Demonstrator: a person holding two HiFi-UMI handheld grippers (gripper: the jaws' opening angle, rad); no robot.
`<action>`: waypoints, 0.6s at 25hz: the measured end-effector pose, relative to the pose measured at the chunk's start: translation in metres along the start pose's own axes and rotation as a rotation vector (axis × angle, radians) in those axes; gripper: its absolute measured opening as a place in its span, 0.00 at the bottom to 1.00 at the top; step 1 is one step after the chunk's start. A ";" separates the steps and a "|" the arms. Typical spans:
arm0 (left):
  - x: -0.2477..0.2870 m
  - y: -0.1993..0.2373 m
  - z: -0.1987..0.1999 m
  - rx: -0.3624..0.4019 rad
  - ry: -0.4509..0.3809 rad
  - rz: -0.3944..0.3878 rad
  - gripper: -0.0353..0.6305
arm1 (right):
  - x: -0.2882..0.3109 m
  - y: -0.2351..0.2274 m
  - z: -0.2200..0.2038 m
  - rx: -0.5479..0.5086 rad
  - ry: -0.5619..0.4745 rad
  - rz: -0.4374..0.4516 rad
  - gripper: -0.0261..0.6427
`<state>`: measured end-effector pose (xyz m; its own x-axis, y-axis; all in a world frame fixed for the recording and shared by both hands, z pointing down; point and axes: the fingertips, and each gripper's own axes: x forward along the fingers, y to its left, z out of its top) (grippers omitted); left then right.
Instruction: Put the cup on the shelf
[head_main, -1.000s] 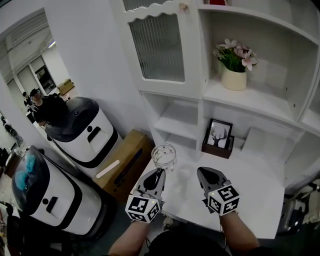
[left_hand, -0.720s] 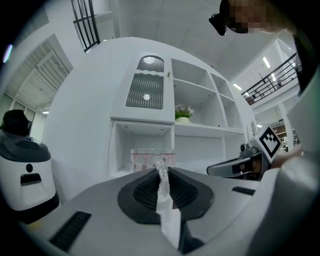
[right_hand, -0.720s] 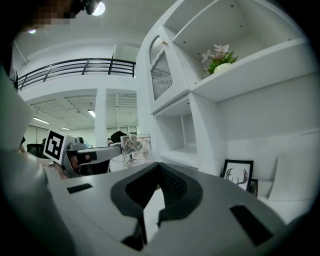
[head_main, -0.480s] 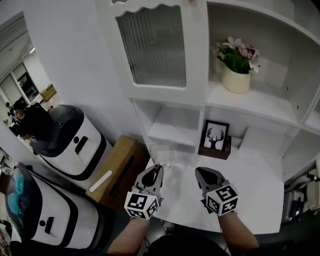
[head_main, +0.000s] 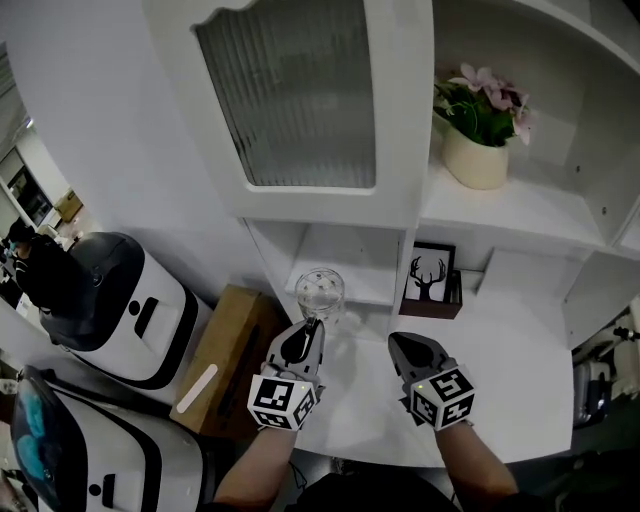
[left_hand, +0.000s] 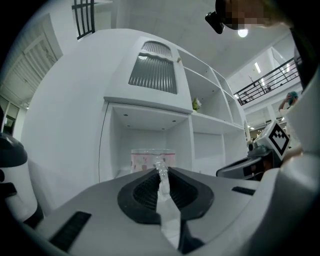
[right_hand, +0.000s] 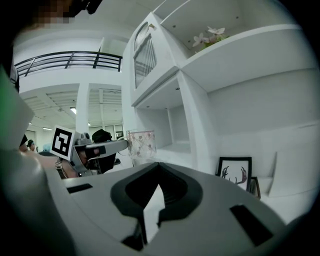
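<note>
Placement is not yet done, judging by the head view. The glass cup (head_main: 320, 293) hangs in the air in front of the lower shelf compartment (head_main: 350, 262), carried by the left gripper (head_main: 313, 323), and its base rests on nothing. What is left, as I read it, is to carry it into the opening, set it on the shelf board and let go. The cup sits just beyond the gripper's tips, near the left edge of the white counter (head_main: 500, 350). The right gripper (head_main: 396, 341) floats beside it over the counter, well short of the framed deer picture (head_main: 433, 277).

Seen from the left gripper view, the fingers (left_hand: 142, 192) are clenched on the near wall of the cup (left_hand: 150, 157). A thin strip of clear glass is pinched between them and runs up to the rim. The cup's body stands upright beyond the tips with the open compartment (left_hand: 145, 135) straight behind it, so the line of approach looks right.

From the right gripper view, that gripper's fingers (right_hand: 132, 192) are drawn together with only a sliver of light between them and nothing held. The cup (right_hand: 141, 144) shows off to their left, apart from them, on the end of the left gripper (right_hand: 122, 144).
</note>
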<state>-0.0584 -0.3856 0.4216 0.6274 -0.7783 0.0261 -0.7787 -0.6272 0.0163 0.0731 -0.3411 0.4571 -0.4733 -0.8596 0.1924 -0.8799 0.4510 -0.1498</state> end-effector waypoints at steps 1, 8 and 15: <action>0.005 0.003 -0.001 0.003 0.002 -0.009 0.10 | 0.004 -0.001 0.000 0.003 0.001 -0.008 0.04; 0.037 0.028 -0.006 0.007 0.002 -0.053 0.10 | 0.027 -0.011 -0.001 0.017 0.008 -0.065 0.04; 0.059 0.047 -0.014 -0.003 0.012 -0.084 0.10 | 0.043 -0.015 -0.002 0.028 0.020 -0.111 0.04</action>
<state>-0.0581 -0.4604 0.4379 0.6906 -0.7223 0.0369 -0.7232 -0.6903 0.0221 0.0656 -0.3842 0.4696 -0.3737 -0.8990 0.2283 -0.9257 0.3459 -0.1533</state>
